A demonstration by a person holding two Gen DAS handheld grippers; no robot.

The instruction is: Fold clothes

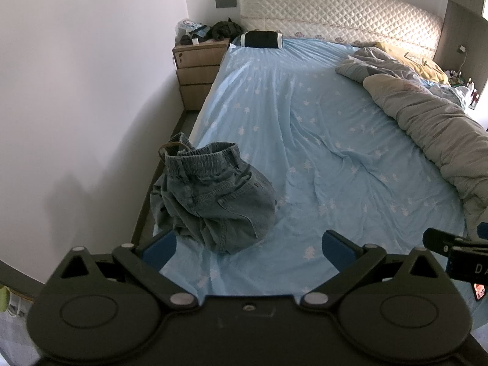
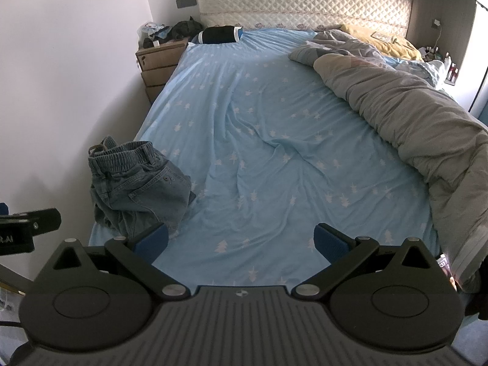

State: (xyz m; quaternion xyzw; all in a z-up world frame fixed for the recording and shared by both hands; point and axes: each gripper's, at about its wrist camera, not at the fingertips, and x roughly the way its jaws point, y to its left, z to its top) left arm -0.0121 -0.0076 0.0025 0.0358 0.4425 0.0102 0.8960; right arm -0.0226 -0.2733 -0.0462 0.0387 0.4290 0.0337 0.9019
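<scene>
Left wrist view: left gripper (image 1: 248, 248) spread wide, nothing between the blue pads (image 1: 160, 245), hanging above the near end of the bed. The jeans (image 1: 213, 198) sit just ahead and a bit left of it, crumpled in a lump near the bed's left edge, elastic waistband up and gaping, a back pocket facing the camera. Faded blue denim, stiff enough to hold its heap shape, thick seams. One bit of fabric hangs off the mattress side. Looks dumped, not laid out, so judging by that the fold has not started; likely first job is to grab the waistband and spread them flat on the open sheet. Bed sheet (image 1: 305, 140) ahead is thin light blue cotton with small white tree prints, wrinkled in long ridges. Grey duvet (image 1: 433, 128) bunched far right, soft and puffy, pushed aside which leaves the middle free for folding. Edge of the right gripper (image 1: 451, 244) pokes in at right.

Right wrist view: right gripper (image 2: 241, 241) also wide apart and holding nothing, pads ribbed blue rubber. Jeans (image 2: 137, 183) lie ahead and well to its left, apart from both pads. Duvet (image 2: 411, 116) runs along its right. Far ahead: quilted cream headboard (image 2: 305, 3), wooden nightstand (image 2: 158, 61) at far left with clutter on top, dark roll-shaped pillow (image 2: 218, 35) by it. Part of the left gripper (image 2: 30, 225) shows at left edge.
</scene>
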